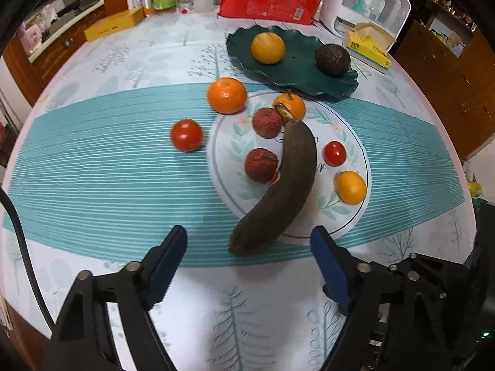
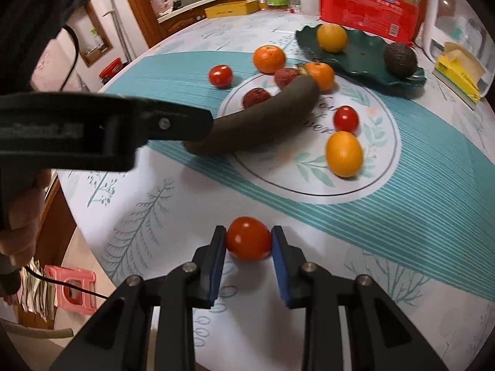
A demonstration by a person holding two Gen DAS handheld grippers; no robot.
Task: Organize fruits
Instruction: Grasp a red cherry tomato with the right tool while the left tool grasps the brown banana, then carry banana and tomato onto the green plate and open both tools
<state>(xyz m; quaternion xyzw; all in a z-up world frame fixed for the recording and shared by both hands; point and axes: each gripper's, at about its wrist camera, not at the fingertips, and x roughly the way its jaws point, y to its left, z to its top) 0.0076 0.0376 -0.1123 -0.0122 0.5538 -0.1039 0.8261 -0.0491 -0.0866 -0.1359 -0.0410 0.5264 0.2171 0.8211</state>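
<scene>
Both tools are matte black plastic; the left gripper and right gripper carry blue pads on angular fingers, jointed with round silver screws; a thin black cable trails at the left; a faint grey marking runs along one body.

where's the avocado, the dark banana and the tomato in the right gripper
avocado [image 1: 332, 60], left wrist view, middle of its dark skin
dark banana [image 1: 278, 191], left wrist view, middle of its curved body
tomato [image 2: 248, 238], right wrist view, its front face between the blue pads
</scene>
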